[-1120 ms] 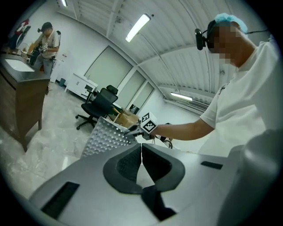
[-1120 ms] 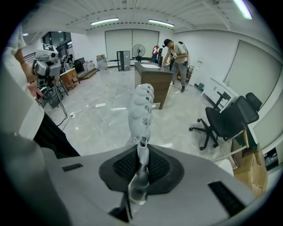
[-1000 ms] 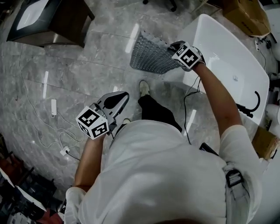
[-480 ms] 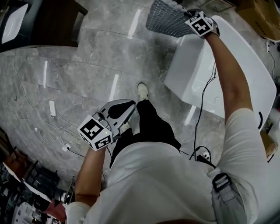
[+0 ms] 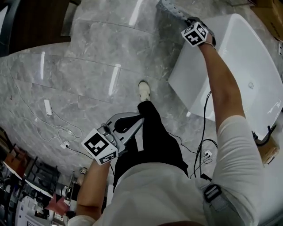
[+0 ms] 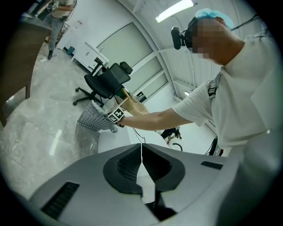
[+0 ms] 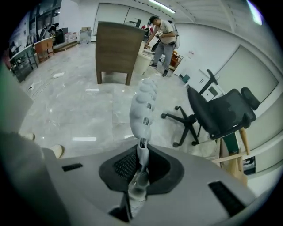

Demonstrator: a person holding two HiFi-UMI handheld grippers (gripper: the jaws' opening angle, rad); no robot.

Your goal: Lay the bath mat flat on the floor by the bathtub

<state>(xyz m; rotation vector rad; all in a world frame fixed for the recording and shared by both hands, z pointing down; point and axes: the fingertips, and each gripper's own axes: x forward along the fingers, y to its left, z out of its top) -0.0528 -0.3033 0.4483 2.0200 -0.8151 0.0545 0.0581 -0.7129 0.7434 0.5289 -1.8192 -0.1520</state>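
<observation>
The grey perforated bath mat (image 5: 169, 7) hangs in the air off the far end of the white bathtub (image 5: 239, 57), with only its near part inside the head view. My right gripper (image 5: 186, 20) is shut on its edge. In the right gripper view the mat (image 7: 142, 106) rises edge-on from between the jaws of the right gripper (image 7: 140, 155). My left gripper (image 5: 140, 120) is shut with nothing in it, low beside the person's leg. The left gripper view shows the mat (image 6: 94, 119) hanging loosely above the grey marble floor (image 6: 31, 128).
A dark wooden cabinet (image 5: 35, 17) stands at the far left. A power strip (image 5: 47, 107) and cables lie on the floor to the left. The person's shoe (image 5: 143, 90) is beside the tub. An office chair (image 7: 216, 114) and another person (image 7: 161, 31) are farther off.
My right gripper has carried the mat from the tub's near corner up and away along the tub's end. The left gripper has stayed shut by the leg.
</observation>
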